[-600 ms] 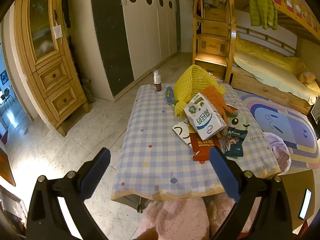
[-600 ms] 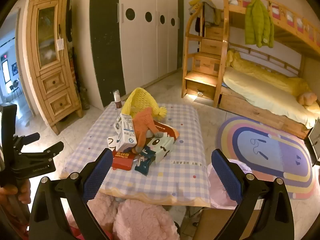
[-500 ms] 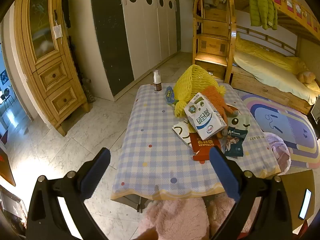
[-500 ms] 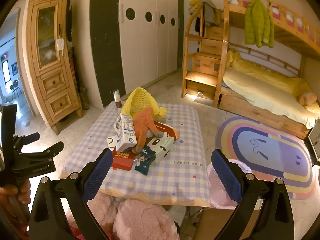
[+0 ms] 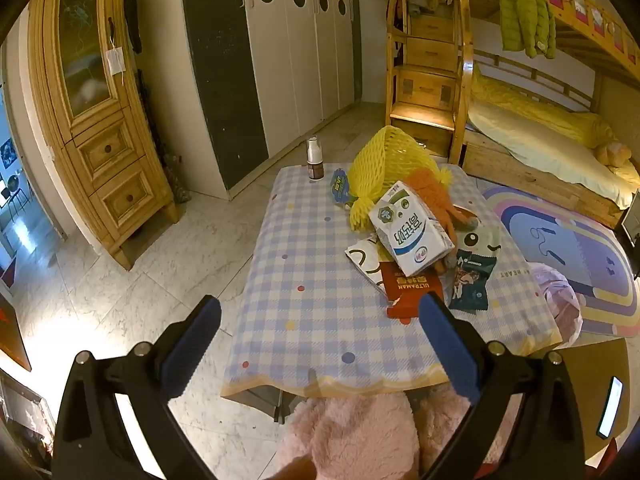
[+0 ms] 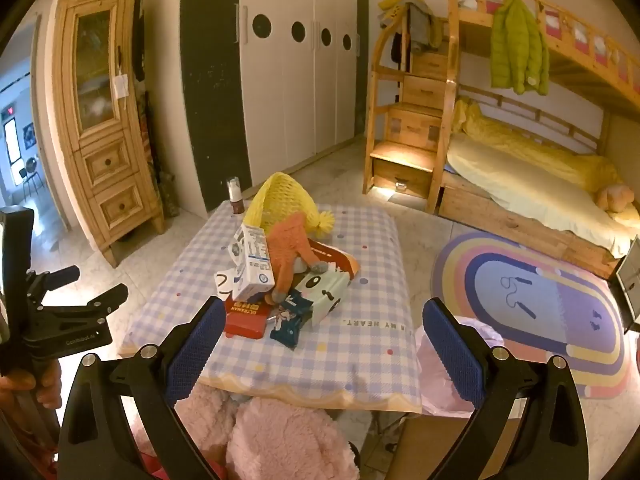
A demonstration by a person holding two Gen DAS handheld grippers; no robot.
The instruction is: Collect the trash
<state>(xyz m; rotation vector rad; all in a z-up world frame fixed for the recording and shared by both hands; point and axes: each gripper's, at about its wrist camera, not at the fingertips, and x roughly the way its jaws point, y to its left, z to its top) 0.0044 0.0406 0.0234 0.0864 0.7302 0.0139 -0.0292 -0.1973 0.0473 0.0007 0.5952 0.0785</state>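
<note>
Both claws hang above the near edge of the bench (image 5: 320, 320), tilted down at it. The left claw (image 5: 320, 344) stands wide apart with nothing between its blue pads; the right claw (image 6: 320, 340) is likewise spread wide and empty.

The trash sits in a heap on the checked cloth, at about 1 o'clock from the left claw and 12 o'clock from the right. A white carton (image 5: 412, 234) lies tilted on top of the pile. Behind it, at 12 o'clock, is a yellow foam net (image 5: 384, 160), and an orange net (image 5: 434, 192) trails off at the carton's 2 o'clock. Under the carton's near end lies a red packet (image 5: 408, 292), with a dark blue wrapper (image 5: 470, 280) just beside it at 3 o'clock. A pale green pack (image 5: 480, 240) with a cartoon face lies touching the wrapper's far end.

A small bottle (image 5: 315, 160) stands upright at the bench's far left corner, apart from the heap.

A pink bag (image 6: 452, 364) hangs off the bench's right side, at 4 o'clock from the heap.
</note>
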